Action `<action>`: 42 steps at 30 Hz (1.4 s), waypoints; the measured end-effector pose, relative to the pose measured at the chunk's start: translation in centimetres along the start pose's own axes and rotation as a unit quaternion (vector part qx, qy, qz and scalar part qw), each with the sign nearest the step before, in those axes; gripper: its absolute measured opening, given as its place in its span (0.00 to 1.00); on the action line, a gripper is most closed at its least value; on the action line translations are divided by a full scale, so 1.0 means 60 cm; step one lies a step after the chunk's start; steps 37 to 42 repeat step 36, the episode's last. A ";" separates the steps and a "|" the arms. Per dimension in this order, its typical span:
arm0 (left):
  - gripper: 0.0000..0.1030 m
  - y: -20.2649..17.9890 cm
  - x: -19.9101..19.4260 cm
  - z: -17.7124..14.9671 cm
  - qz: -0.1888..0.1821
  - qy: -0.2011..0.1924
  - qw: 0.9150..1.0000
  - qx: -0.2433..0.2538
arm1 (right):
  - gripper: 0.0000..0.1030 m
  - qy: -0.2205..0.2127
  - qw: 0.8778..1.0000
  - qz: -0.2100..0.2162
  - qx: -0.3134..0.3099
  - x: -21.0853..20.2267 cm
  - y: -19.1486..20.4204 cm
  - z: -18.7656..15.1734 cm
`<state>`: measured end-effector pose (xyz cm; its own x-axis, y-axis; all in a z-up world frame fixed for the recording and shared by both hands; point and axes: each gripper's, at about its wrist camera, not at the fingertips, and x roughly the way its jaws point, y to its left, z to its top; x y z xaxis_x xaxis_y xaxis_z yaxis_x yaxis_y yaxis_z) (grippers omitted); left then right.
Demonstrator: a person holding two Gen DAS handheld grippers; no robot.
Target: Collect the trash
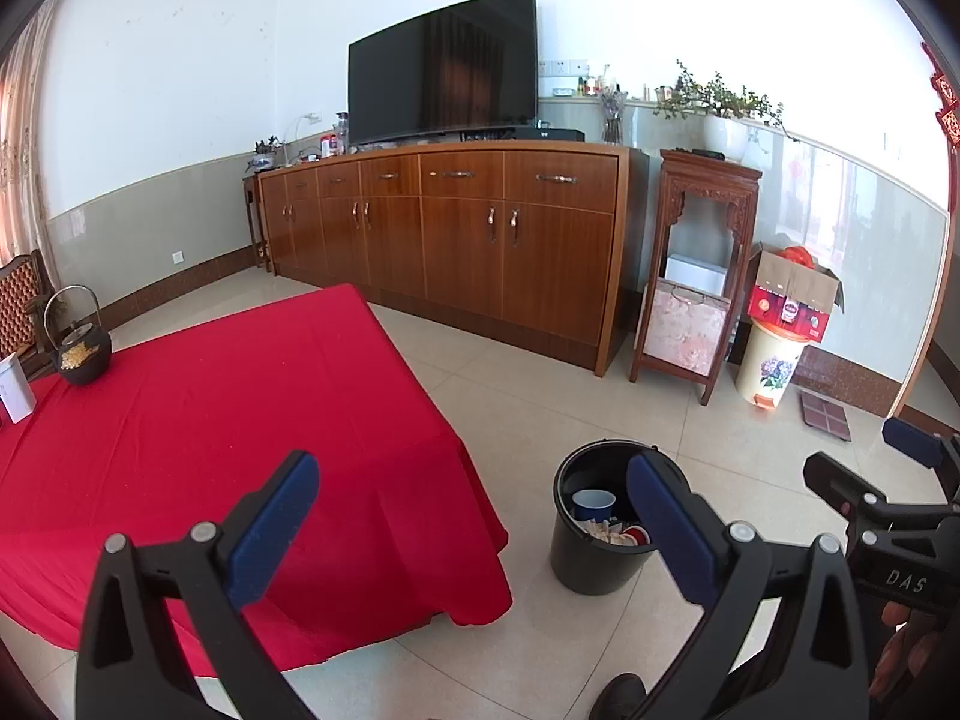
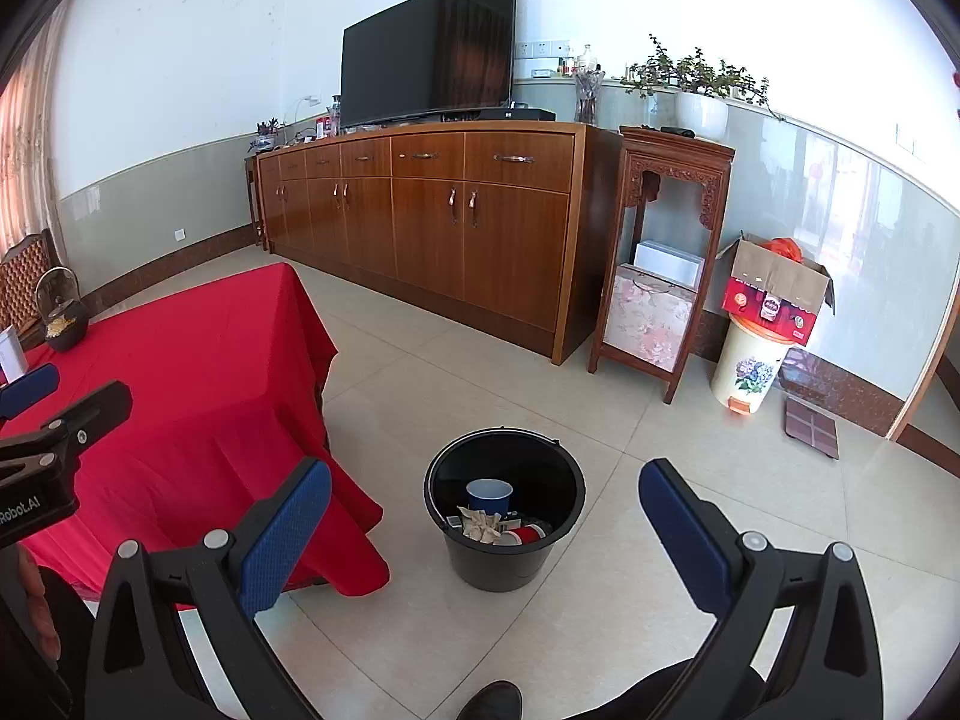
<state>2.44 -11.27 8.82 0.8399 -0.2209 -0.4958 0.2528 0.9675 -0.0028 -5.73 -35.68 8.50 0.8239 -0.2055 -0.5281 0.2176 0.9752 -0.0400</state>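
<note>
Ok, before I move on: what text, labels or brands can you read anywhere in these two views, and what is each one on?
"DAS": white letters on the body of the right gripper, seen from the left wrist view.
"Robot.AI": white letters on the body of the left gripper, seen from the right wrist view; its start is cut off at the picture's edge.
Red cardboard box on the floral bin: printing too blurred to read.
White container on the red tablecloth: nothing legible.

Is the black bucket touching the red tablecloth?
Apart. The right wrist view shows a strip of bare floor tile between the black bucket and the hanging edge of the red tablecloth.
</note>
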 end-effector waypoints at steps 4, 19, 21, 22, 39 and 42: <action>1.00 -0.001 0.001 -0.003 0.000 0.003 1.000 0.001 | 1.00 0.000 1.000 -0.001 -0.001 -0.001 -0.003 -0.002; 1.00 -0.002 0.002 -0.007 0.001 0.005 1.000 0.003 | 1.00 0.004 1.000 -0.001 -0.003 -0.003 -0.011 -0.003; 1.00 -0.002 0.003 -0.007 0.004 0.006 1.000 0.004 | 1.00 0.005 1.000 -0.001 -0.003 -0.003 -0.012 -0.003; 1.00 -0.001 0.002 -0.008 0.006 0.006 1.000 0.004 | 1.00 0.005 1.000 -0.001 -0.003 -0.003 -0.012 -0.003; 1.00 0.007 0.012 -0.005 0.004 0.004 1.000 0.003 | 1.00 0.006 1.000 -0.005 -0.002 -0.001 -0.022 -0.002; 1.00 0.007 0.012 -0.005 0.004 0.004 1.000 0.003 | 1.00 0.006 1.000 -0.005 -0.002 -0.001 -0.022 -0.002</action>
